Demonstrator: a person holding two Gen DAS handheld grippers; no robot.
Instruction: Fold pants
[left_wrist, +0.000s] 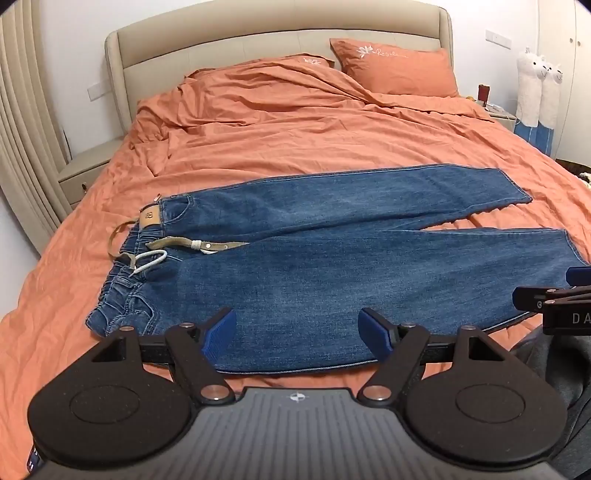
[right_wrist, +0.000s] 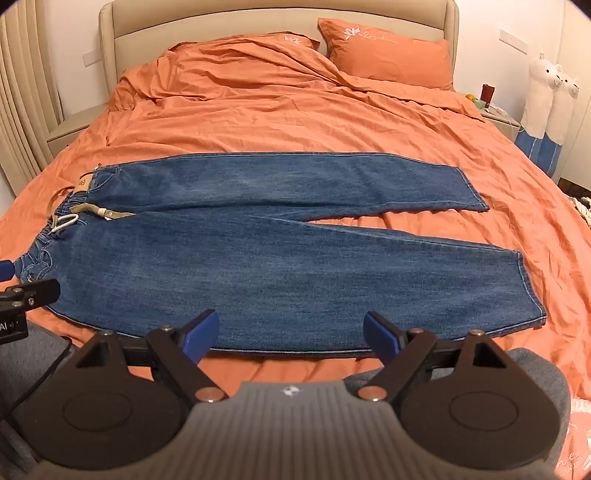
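Observation:
Blue jeans (left_wrist: 314, 266) lie flat and unfolded across the orange bed, waistband (left_wrist: 129, 266) to the left, both legs spread to the right. They also show in the right wrist view (right_wrist: 295, 251). My left gripper (left_wrist: 297, 332) is open and empty, just above the near edge of the jeans by the hip. My right gripper (right_wrist: 291, 332) is open and empty, above the near edge of the near leg. Each gripper shows at the edge of the other's view.
The bed has an orange duvet (left_wrist: 295, 129) and orange pillows (left_wrist: 395, 66) at a beige headboard. Nightstands stand on both sides. White plush toys (right_wrist: 550, 103) stand at the right wall. A curtain hangs at the left.

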